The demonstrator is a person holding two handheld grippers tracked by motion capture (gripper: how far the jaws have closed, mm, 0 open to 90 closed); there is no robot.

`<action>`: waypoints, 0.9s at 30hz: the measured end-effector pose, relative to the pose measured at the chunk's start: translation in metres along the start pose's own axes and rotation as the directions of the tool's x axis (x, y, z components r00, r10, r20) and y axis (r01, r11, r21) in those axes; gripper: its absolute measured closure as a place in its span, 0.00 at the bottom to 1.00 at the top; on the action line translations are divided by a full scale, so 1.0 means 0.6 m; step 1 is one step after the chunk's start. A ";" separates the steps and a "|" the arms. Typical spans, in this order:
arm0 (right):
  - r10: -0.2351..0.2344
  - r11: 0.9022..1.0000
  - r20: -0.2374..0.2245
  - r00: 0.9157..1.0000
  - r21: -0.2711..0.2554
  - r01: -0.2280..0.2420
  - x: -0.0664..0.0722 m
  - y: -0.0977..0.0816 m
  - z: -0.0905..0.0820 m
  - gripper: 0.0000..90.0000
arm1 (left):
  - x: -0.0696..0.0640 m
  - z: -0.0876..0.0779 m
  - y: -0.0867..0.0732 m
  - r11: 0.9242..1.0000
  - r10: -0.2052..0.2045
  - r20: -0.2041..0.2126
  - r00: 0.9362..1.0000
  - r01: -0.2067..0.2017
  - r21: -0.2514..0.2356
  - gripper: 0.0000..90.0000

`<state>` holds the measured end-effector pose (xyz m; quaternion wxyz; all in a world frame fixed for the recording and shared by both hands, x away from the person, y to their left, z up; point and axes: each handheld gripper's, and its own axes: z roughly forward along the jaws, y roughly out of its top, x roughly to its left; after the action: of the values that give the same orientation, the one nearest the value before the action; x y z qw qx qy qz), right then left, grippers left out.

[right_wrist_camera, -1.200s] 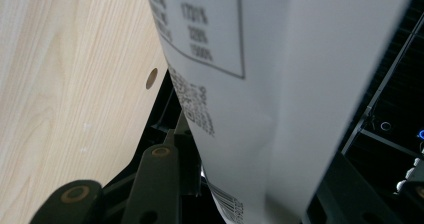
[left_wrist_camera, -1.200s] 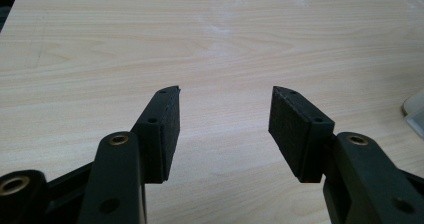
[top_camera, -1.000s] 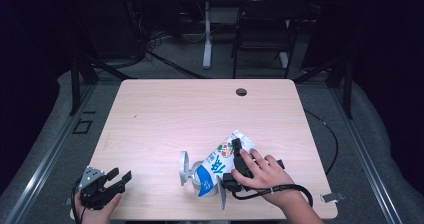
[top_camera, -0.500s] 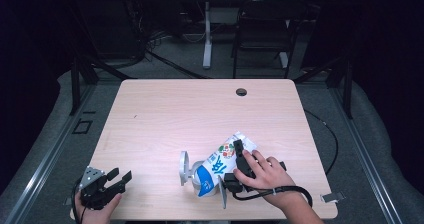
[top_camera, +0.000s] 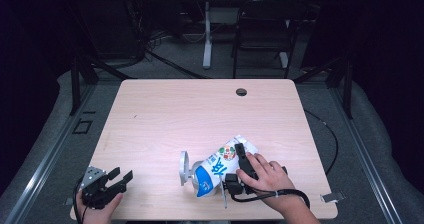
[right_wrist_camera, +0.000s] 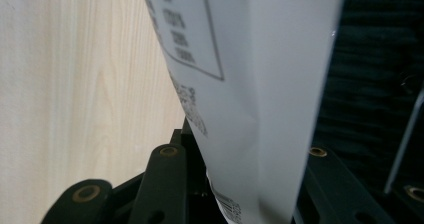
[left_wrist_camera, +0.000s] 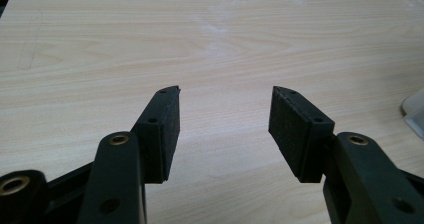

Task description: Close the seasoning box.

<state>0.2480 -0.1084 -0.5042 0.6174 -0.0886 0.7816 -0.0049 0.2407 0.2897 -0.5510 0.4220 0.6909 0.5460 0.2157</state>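
Observation:
A white and blue printed bag (top_camera: 217, 166) lies on its side near the front of the wooden table (top_camera: 200, 114). My right gripper (top_camera: 241, 154) is shut on the bag's right end, with a hand over it. In the right gripper view the bag's white back (right_wrist_camera: 250, 94) runs down between the jaws. A clear rounded container (top_camera: 185, 168) rests against the bag's left end, and its edge (left_wrist_camera: 414, 111) appears in the left gripper view. My left gripper (top_camera: 119, 177) rests at the front left corner. Its jaws stand open over bare wood (left_wrist_camera: 225, 115).
A small round hole (top_camera: 241, 92) sits near the table's far edge. A cable (top_camera: 327, 134) trails off the right side. Chairs and stands are in the dark behind the table. The table's front edge is close to both hands.

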 end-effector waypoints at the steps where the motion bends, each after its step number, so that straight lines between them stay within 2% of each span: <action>1: 0.021 1.000 -0.005 1.000 -0.010 -0.021 0.001 -0.001 0.000 0.76 | -0.001 0.001 0.000 1.000 -0.003 0.001 1.000 0.003 0.000 0.52; 4: 0.064 0.998 -0.009 0.998 -0.023 -0.064 0.003 -0.005 0.001 0.77 | -0.001 0.002 0.001 1.000 0.003 0.002 1.000 -0.003 0.006 0.52; 7: 0.081 0.996 -0.010 0.997 -0.027 -0.081 -0.001 -0.006 -0.002 0.77 | -0.003 0.004 0.001 1.000 0.004 0.006 1.000 -0.004 0.001 0.52; 9: 0.119 0.992 -0.015 0.993 -0.044 -0.120 0.000 -0.008 -0.002 0.78 | -0.003 0.004 0.001 1.000 0.005 0.005 1.000 -0.005 0.006 0.52; 12: 0.129 0.991 -0.025 0.991 -0.039 -0.129 -0.001 -0.009 -0.002 0.78 | -0.003 0.004 0.002 1.000 0.005 0.006 1.000 -0.005 0.004 0.52; 13: 0.154 0.987 -0.031 0.988 -0.044 -0.155 0.001 -0.010 -0.001 0.78 | -0.003 0.003 0.002 1.000 0.005 0.006 1.000 -0.005 0.004 0.52; 16: 0.175 0.983 -0.043 0.984 -0.043 -0.177 0.000 -0.012 -0.003 0.79 | -0.003 0.004 0.001 1.000 0.003 0.005 1.000 -0.003 0.000 0.52; 23: 0.266 0.962 -0.080 0.961 -0.050 -0.270 0.001 -0.010 -0.006 0.80 | -0.003 0.004 0.001 1.000 0.005 0.004 1.000 -0.005 0.002 0.52; 24: 0.284 0.955 -0.087 0.955 -0.061 -0.289 0.003 -0.010 -0.004 0.80 | -0.003 0.004 0.001 1.000 0.005 0.004 1.000 -0.005 0.002 0.52; 26: 0.304 0.949 -0.095 0.948 -0.058 -0.310 0.005 -0.010 -0.005 0.80 | -0.003 0.003 0.001 1.000 0.003 0.003 1.000 -0.003 0.001 0.52; 27: 0.306 0.949 -0.100 0.947 -0.044 -0.311 0.004 -0.010 -0.007 0.80 | -0.003 0.003 0.001 1.000 0.003 0.003 1.000 -0.003 0.002 0.52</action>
<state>0.2444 -0.1150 -0.5051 0.5712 0.0168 0.8131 0.1107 0.2419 0.2874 -0.5514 0.4218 0.6925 0.5444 0.2149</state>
